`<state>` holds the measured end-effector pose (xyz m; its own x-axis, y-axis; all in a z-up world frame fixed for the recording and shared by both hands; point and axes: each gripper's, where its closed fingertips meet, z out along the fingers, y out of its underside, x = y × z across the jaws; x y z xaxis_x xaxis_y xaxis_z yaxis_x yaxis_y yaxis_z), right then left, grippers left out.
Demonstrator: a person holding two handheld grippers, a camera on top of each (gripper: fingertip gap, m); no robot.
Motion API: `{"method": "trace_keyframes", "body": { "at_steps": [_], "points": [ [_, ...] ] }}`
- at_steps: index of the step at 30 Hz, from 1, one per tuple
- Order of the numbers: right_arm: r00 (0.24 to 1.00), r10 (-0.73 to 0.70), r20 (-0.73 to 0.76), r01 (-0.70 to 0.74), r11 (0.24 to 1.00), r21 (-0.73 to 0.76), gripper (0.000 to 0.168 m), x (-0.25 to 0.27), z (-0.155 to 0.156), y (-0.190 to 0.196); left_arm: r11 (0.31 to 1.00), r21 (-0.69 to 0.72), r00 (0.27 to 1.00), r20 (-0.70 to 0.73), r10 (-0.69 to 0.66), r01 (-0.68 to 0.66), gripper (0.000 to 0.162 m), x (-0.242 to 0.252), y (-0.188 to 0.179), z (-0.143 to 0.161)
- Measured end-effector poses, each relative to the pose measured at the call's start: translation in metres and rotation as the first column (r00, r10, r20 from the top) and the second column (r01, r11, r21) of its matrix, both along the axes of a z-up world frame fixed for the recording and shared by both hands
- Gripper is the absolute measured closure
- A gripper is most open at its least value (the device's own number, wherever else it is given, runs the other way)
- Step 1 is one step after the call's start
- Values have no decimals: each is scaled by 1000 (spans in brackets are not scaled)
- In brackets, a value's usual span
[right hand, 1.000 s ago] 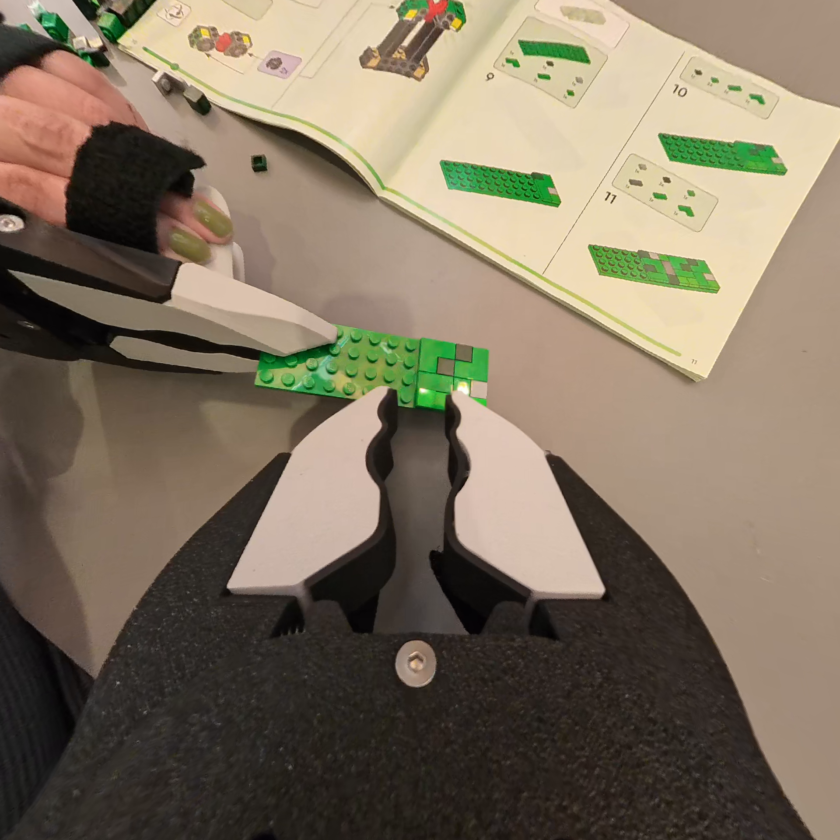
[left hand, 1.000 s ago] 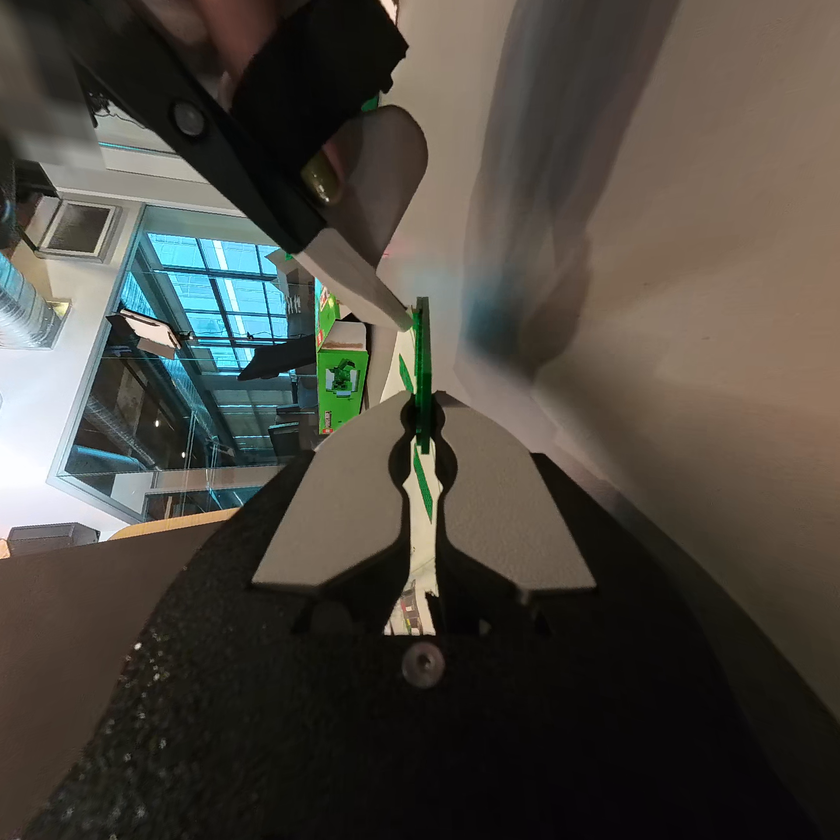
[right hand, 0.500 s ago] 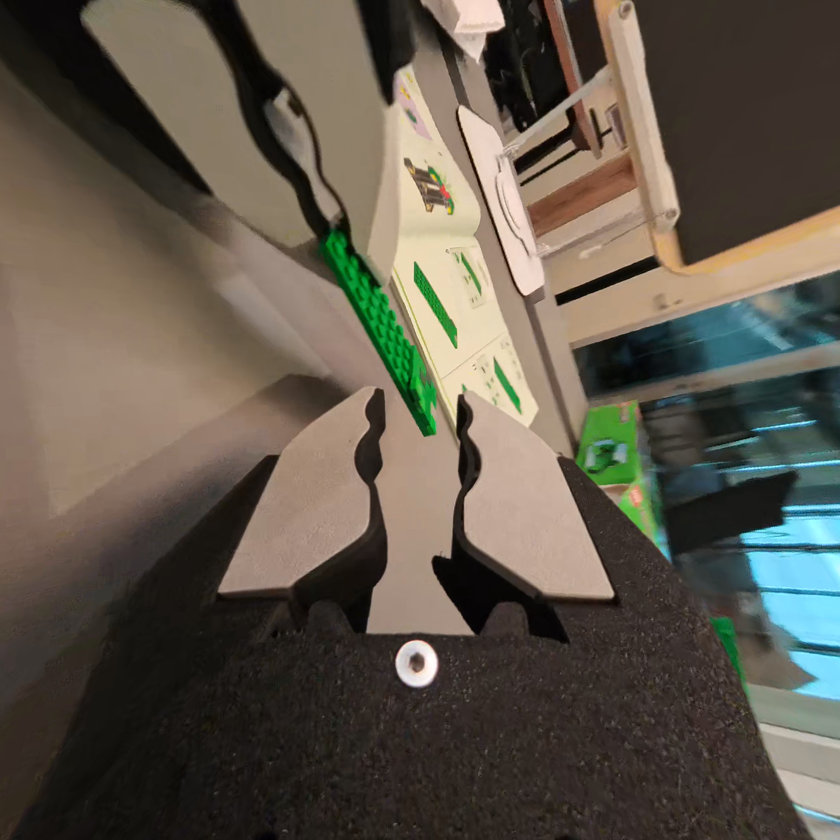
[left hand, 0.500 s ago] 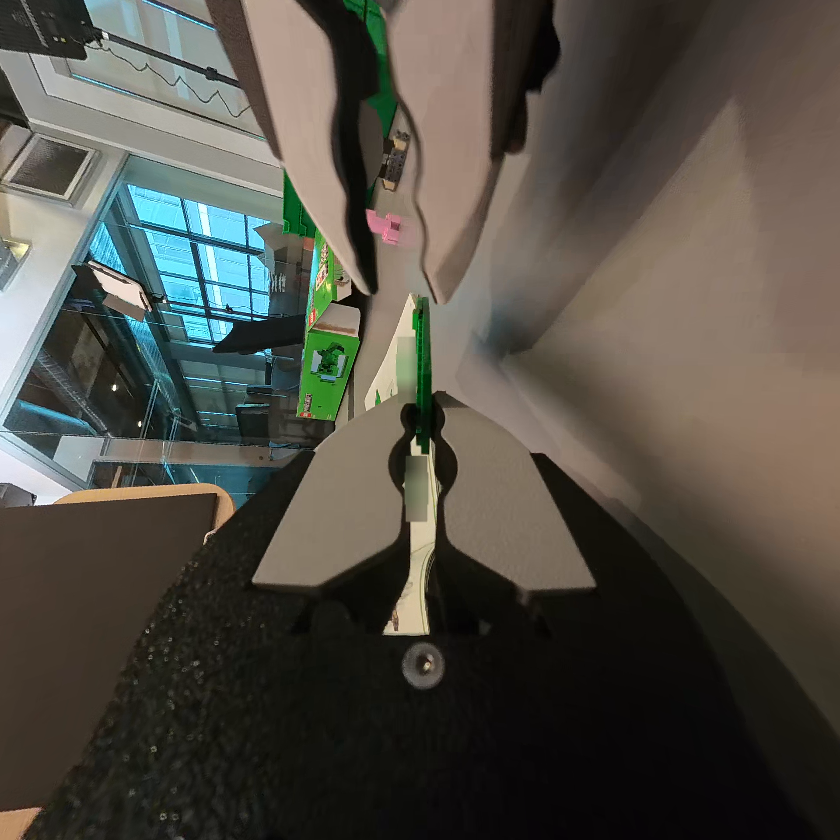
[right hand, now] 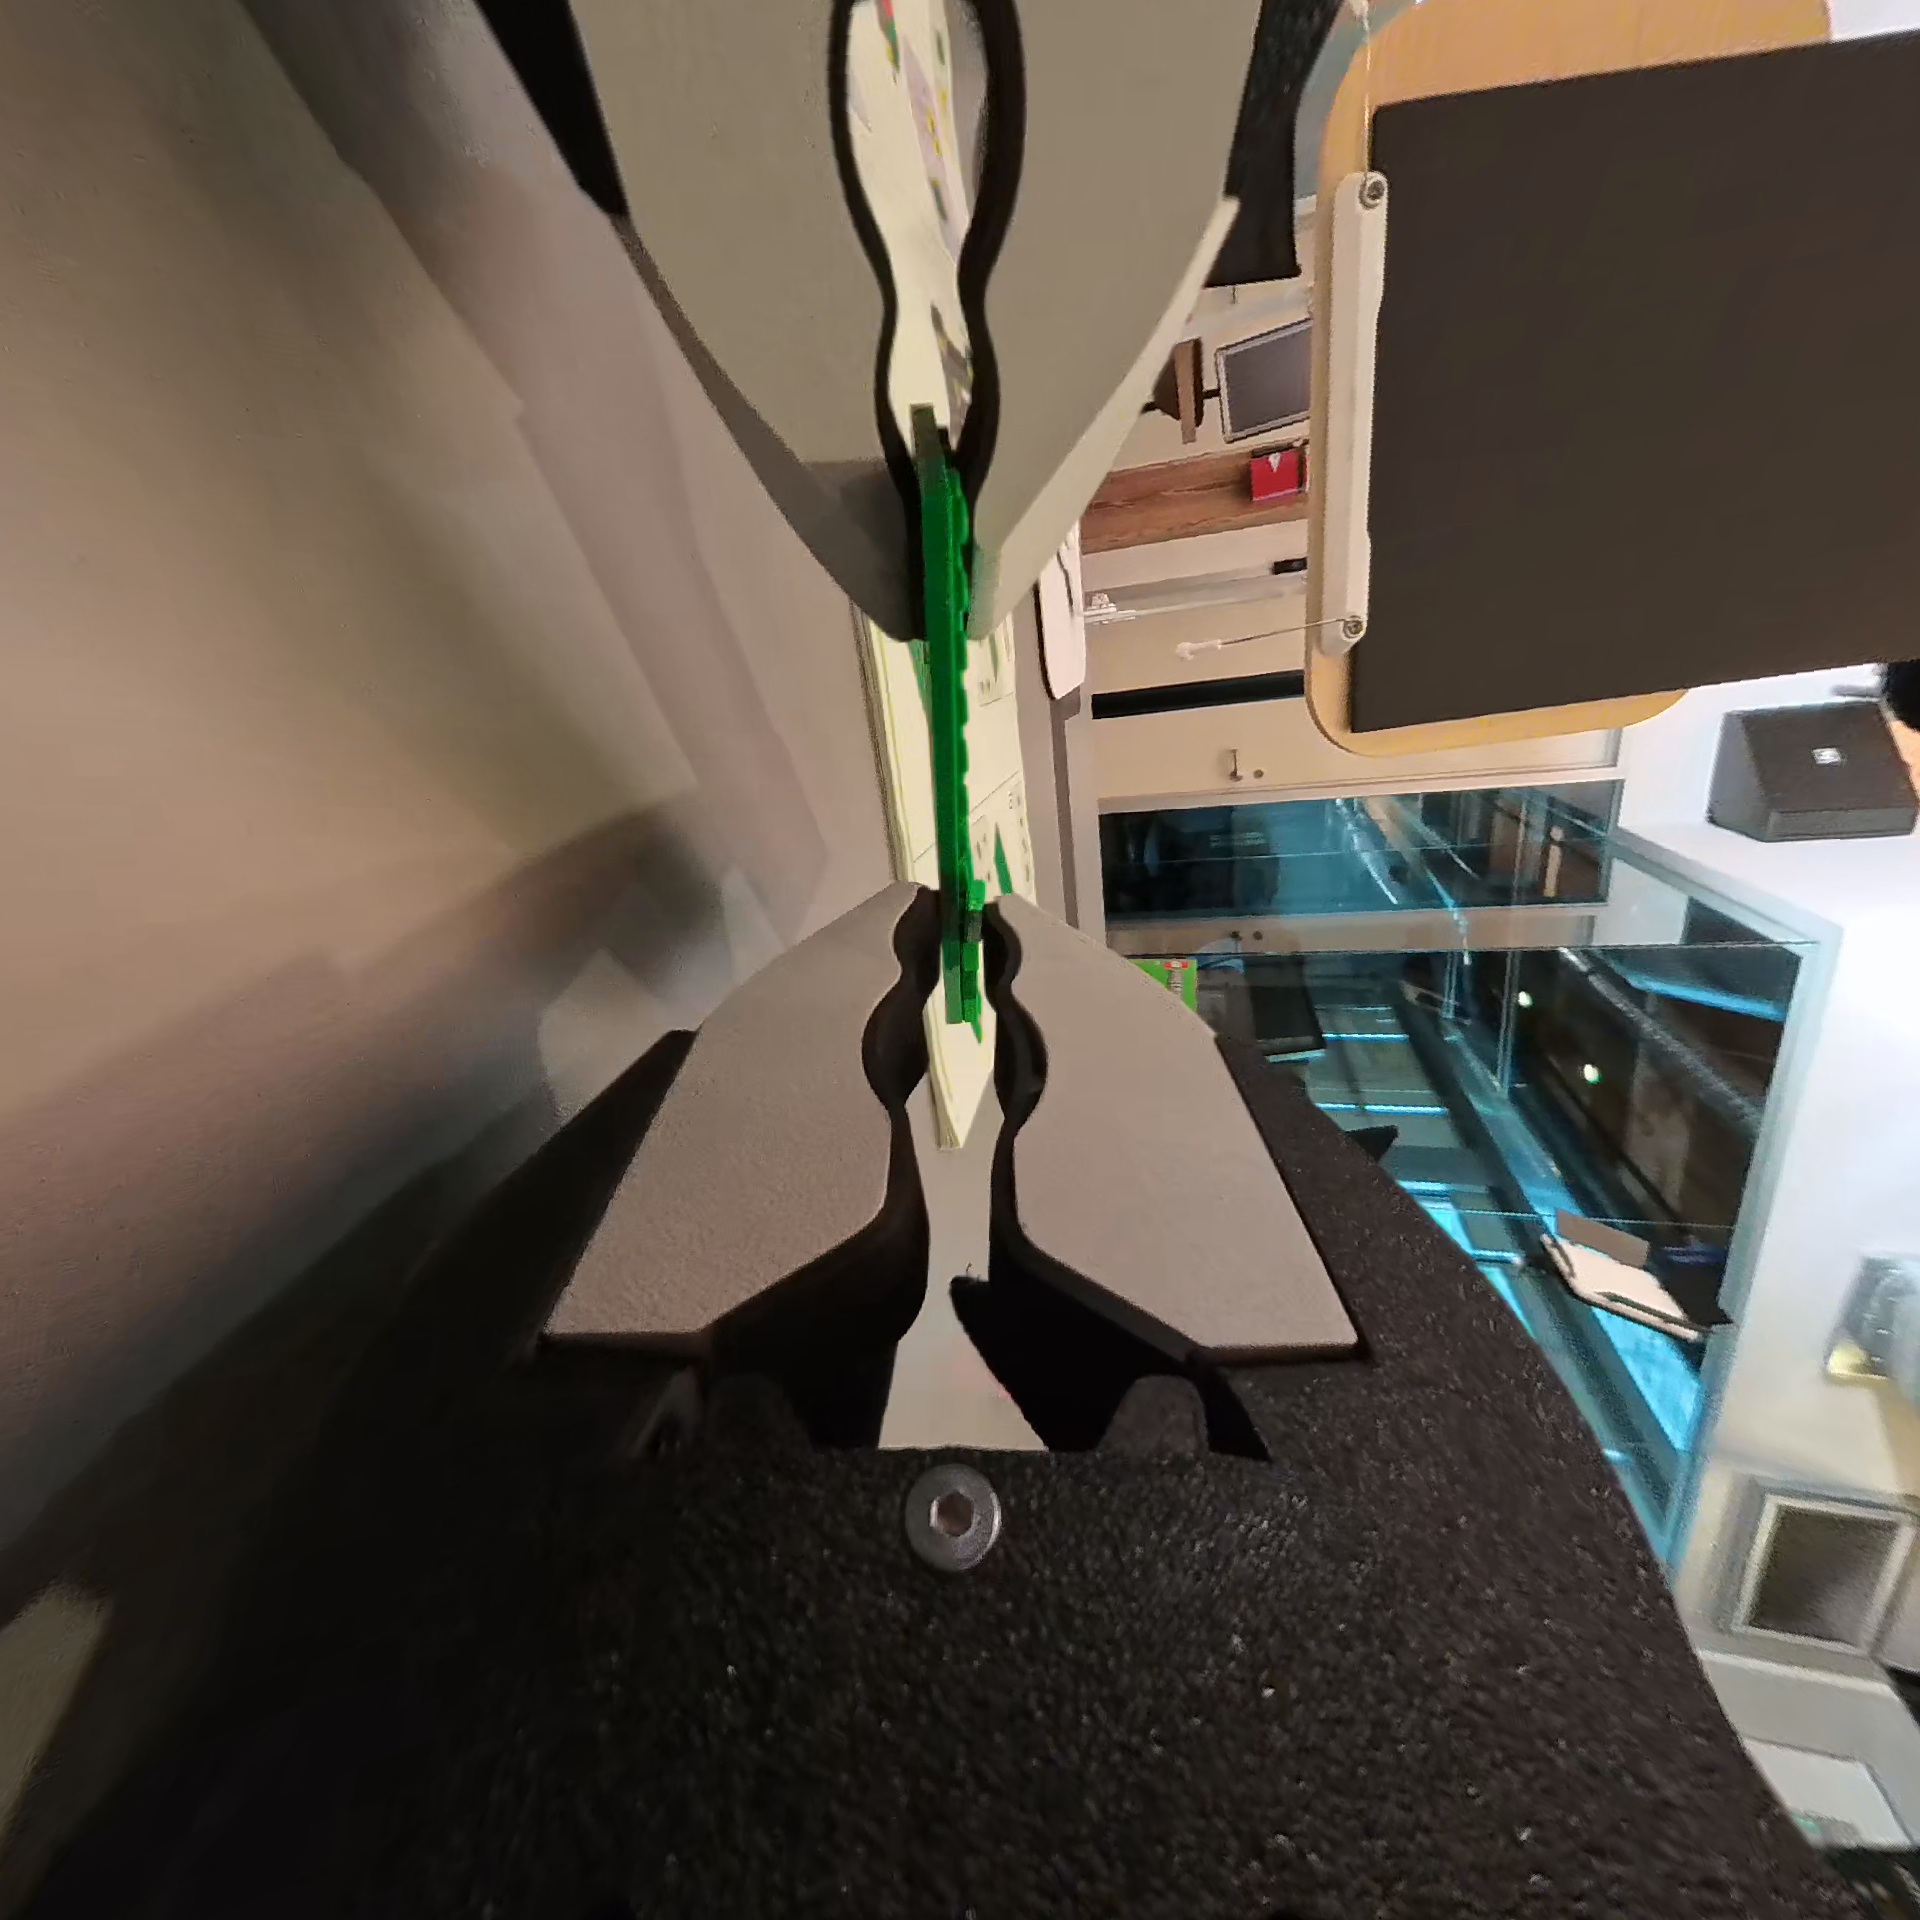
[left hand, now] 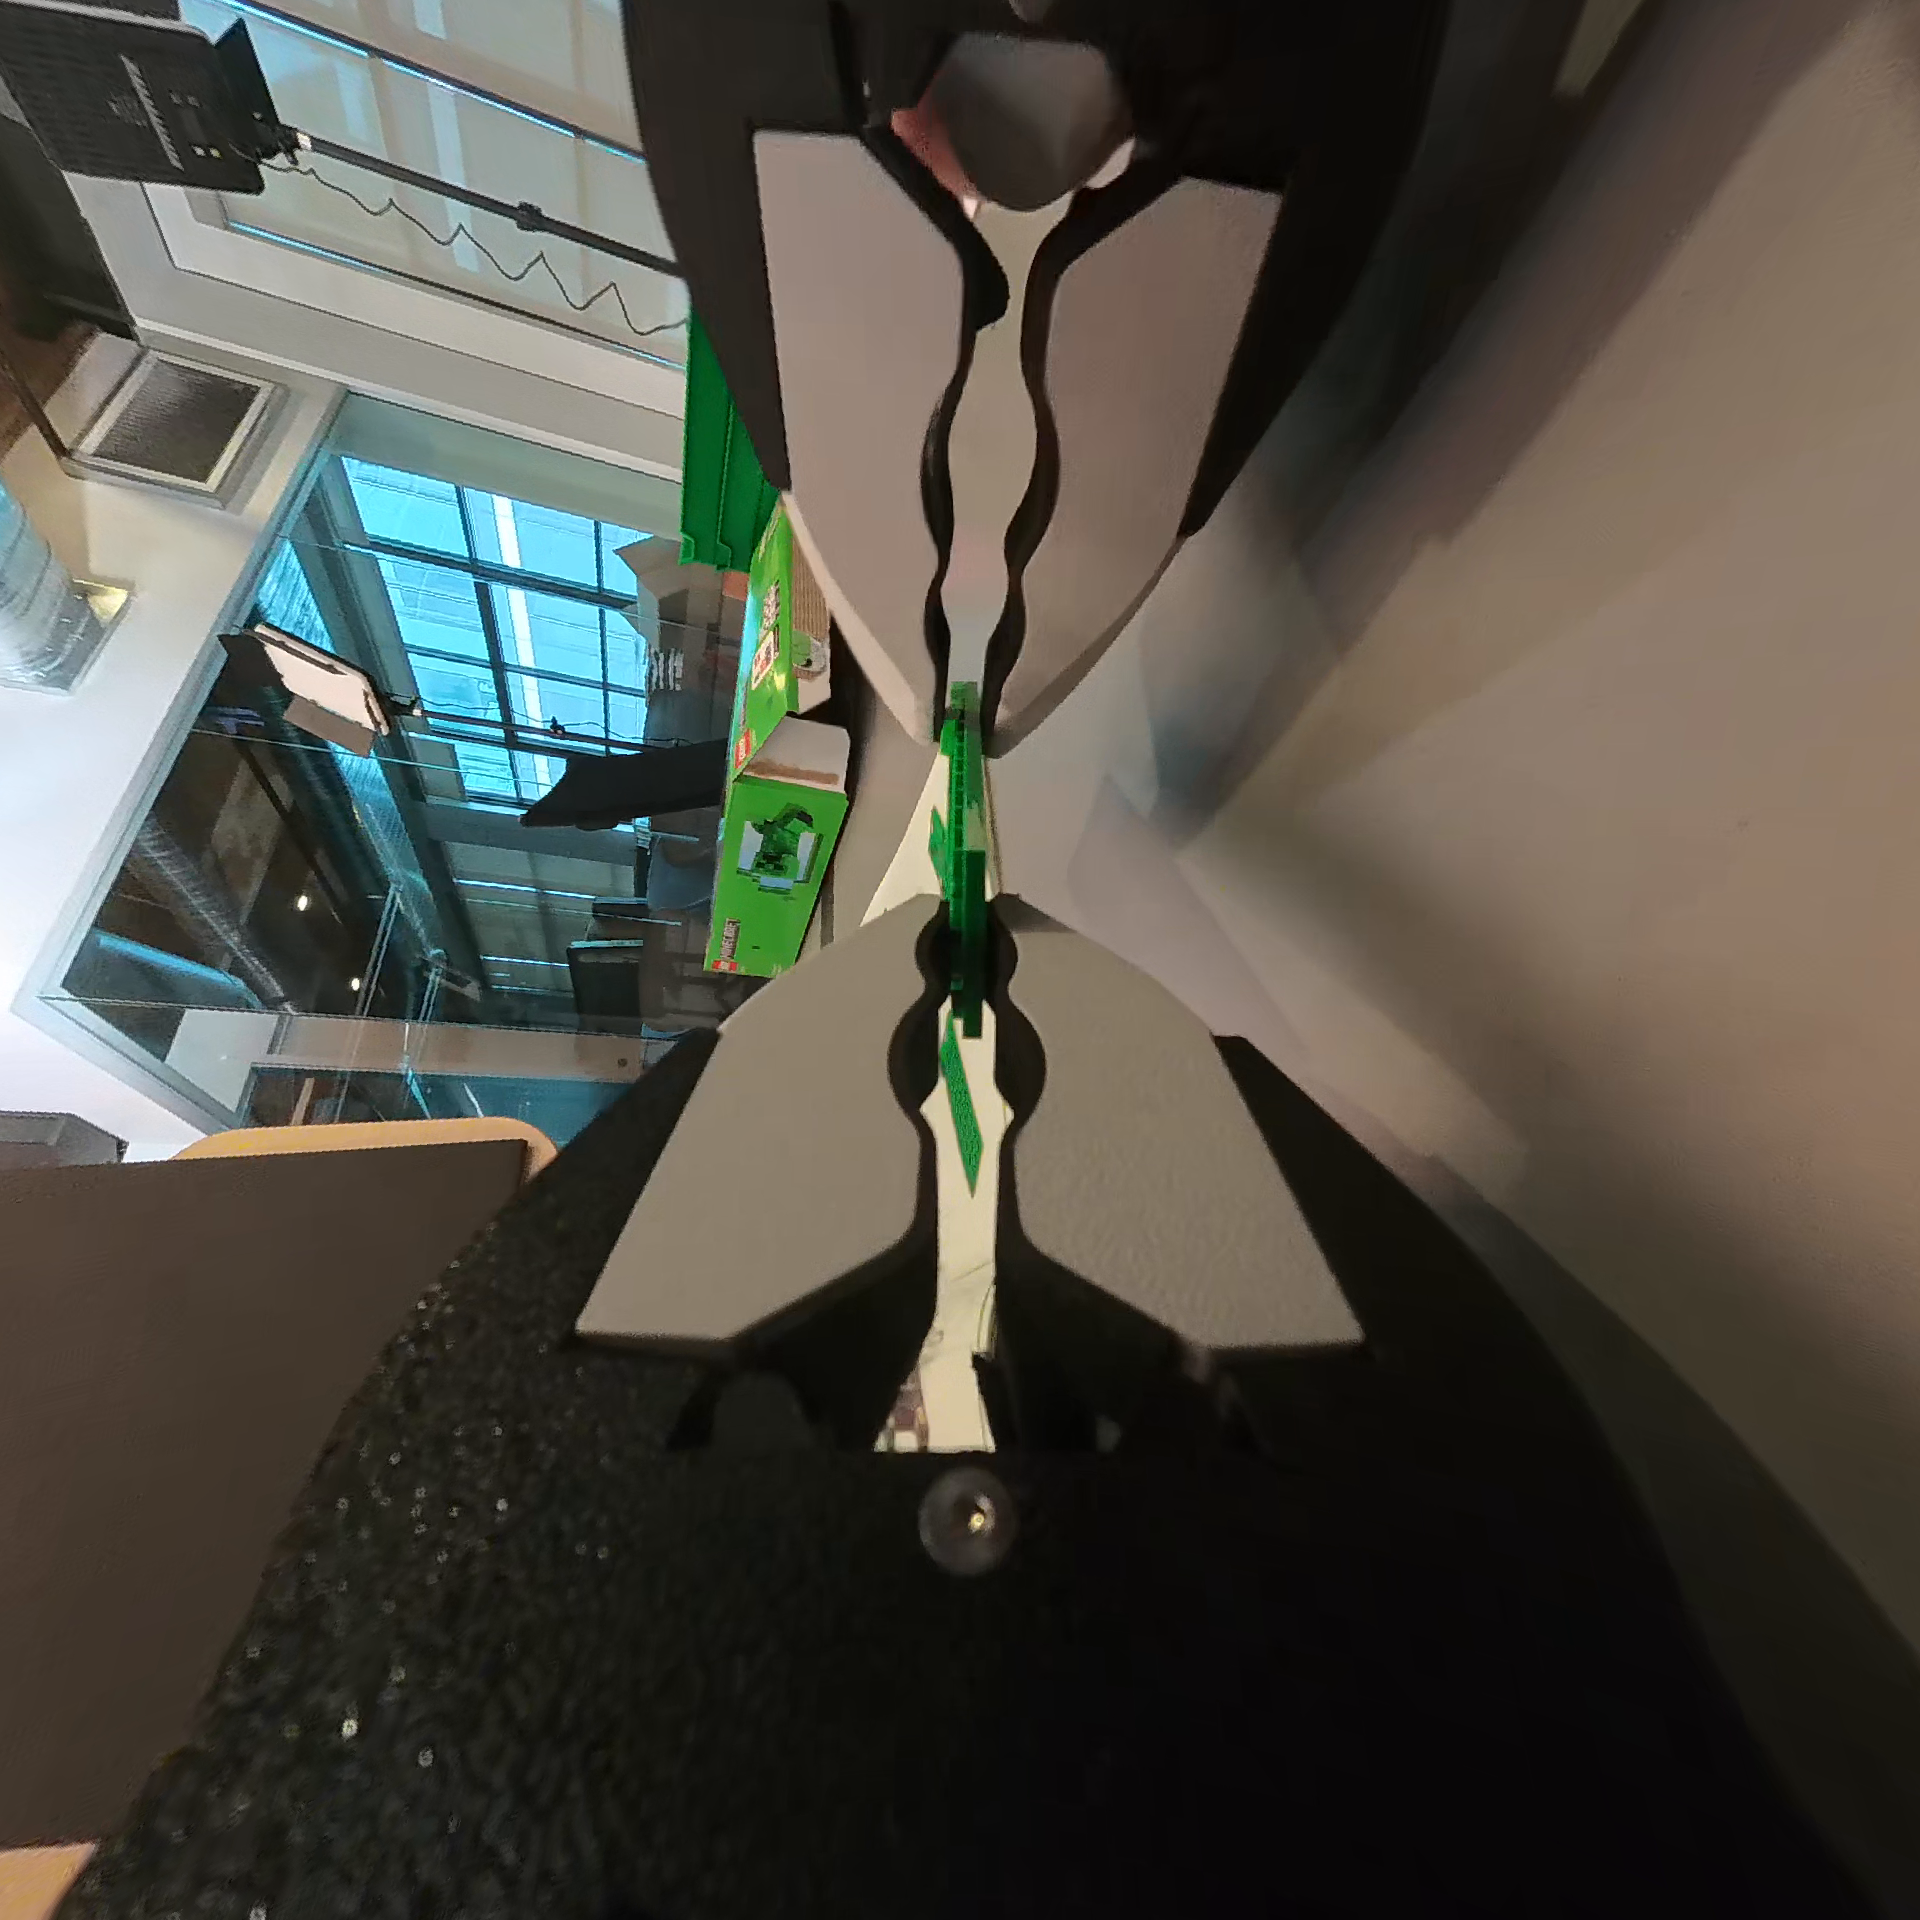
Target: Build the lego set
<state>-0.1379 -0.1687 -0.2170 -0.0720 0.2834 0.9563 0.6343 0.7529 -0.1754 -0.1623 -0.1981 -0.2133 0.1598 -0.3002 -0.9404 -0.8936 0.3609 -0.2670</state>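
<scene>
Since half a second earlier, right gripper [right hand: 951, 920] had closed its jaws on the near end of the green plate [right hand: 948, 727]. Left gripper [left hand: 971, 914] held the opposite end, jaws narrow and clamped. Plate was edge-on between both, beside the tabletop [right hand: 312, 623], booklet [right hand: 961, 1101] behind. Risk assessed: opposing pull or twist could separate the joined plates or slip one grip.

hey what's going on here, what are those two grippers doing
A person is building a Lego set with two handheld grippers. The left gripper and the right gripper each clamp one end of a green Lego plate, holding it edge-on between them. The instruction booklet lies open behind it.
</scene>
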Motion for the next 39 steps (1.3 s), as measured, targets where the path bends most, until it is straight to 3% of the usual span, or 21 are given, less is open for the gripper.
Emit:
{"method": "trace_keyframes", "body": {
  "at_steps": [8,16,20,23,27,35,39],
  "points": [
    [992,5,124,-22,990,136,162,3,-7,-2,1000,-21,1000,-29,-10,10,158,3,-2,-6],
    [989,44,143,-61,991,123,162,3,-7,-2,1000,-17,1000,-27,-7,7,158,2,-2,-5],
    [999,54,8,-54,999,-8,159,5,-6,-2,1000,-12,1000,-20,-2,2,158,2,-1,-4],
    [998,-16,-67,4,986,-169,133,15,-8,8,1000,-21,1000,-5,9,-9,158,-1,1,-4],
    [980,-47,-195,-31,926,-376,122,25,0,16,998,-52,1000,22,20,-18,158,-4,3,-5],
    [900,-189,-393,-87,804,-588,124,37,17,57,989,-148,996,-83,-11,-2,158,-4,6,-21],
    [891,-166,-422,-141,783,-605,126,34,21,54,981,-192,993,-119,-23,0,157,-6,8,-19]
  ]
}}
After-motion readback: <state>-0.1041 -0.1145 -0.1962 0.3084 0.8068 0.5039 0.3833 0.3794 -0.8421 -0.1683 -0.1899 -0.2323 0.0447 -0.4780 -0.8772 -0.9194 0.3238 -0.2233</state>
